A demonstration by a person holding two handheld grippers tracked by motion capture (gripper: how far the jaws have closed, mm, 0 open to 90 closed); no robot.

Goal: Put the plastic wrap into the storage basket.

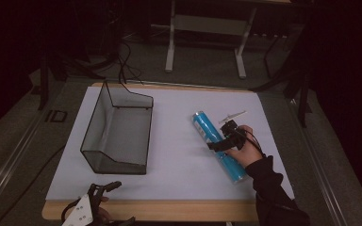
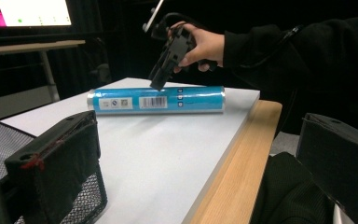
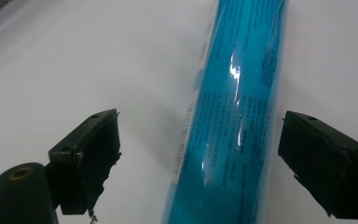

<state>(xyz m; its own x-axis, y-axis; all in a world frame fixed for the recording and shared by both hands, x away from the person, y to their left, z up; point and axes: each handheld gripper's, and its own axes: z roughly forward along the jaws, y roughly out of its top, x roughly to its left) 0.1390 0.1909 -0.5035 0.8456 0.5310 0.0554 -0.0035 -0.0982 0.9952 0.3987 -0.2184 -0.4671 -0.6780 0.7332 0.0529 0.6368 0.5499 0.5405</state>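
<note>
- Lying on its side on the white tabletop (image 1: 179, 141), a blue tube (image 1: 217, 143) runs diagonally across the right half, one end toward the far side and the other near the person's right wrist.
- The right gripper (image 1: 218, 143) hangs over the middle of the tube; in the right gripper view its jaws stand wide apart with the tube (image 3: 235, 116) between them, nearer the right-hand jaw and touching neither.
- The right hand (image 1: 245, 148) holds that gripper from the near right, with a dark sleeve (image 1: 273, 193) behind it.
- The left gripper (image 1: 118, 202) sits at the near edge of the tabletop, well apart from the tube, jaws spread open with nothing between them.
- A black wire mesh basket (image 1: 118, 129) stands on the left half, just beyond the left gripper.
- In the left gripper view, a barcode label (image 2: 153, 102) faces the camera on the tube's side.
</note>
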